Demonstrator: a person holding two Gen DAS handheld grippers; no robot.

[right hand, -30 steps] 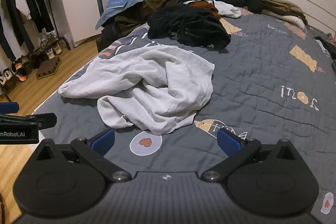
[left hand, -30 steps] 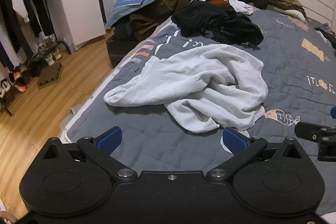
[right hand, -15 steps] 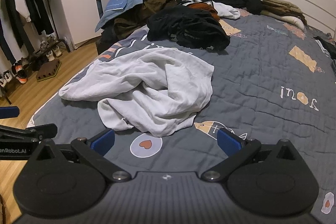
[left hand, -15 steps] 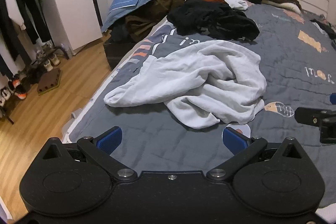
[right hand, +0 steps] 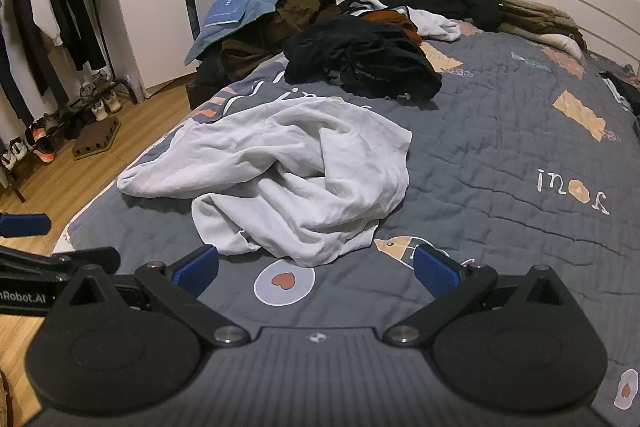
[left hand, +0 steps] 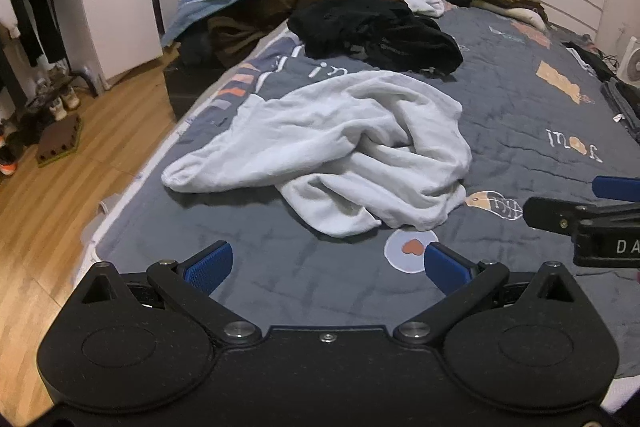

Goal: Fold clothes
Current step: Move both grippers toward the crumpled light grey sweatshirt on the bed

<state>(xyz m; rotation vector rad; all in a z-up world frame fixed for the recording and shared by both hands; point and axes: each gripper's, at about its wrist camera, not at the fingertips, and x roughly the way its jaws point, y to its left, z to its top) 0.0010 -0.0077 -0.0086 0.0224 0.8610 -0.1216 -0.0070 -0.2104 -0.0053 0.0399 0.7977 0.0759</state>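
A crumpled pale grey garment (left hand: pixel 336 151) (right hand: pixel 296 171) lies in a heap on the grey quilted bed (left hand: pixel 520 115) (right hand: pixel 500 155). One sleeve or leg stretches out to the left toward the bed's edge. My left gripper (left hand: pixel 327 265) hovers open just short of the heap's near edge, with nothing between its blue pads. My right gripper (right hand: pixel 316 267) is open too, over a heart patch on the quilt, close to the heap's near fold. Each gripper shows at the side of the other's view.
A pile of black clothes (left hand: pixel 372 27) (right hand: pixel 360 59) lies beyond the pale garment, with more dark clothing and a blue cloth (right hand: pixel 244 11) at the bed's far left. Wooden floor (left hand: pixel 48 195), shoes and a clothes rack (right hand: pixel 44 7) are to the left.
Both grippers have shifted slightly, the left view panning right so the heart patch shows near its right finger. The garment has not moved and both grippers stay open.
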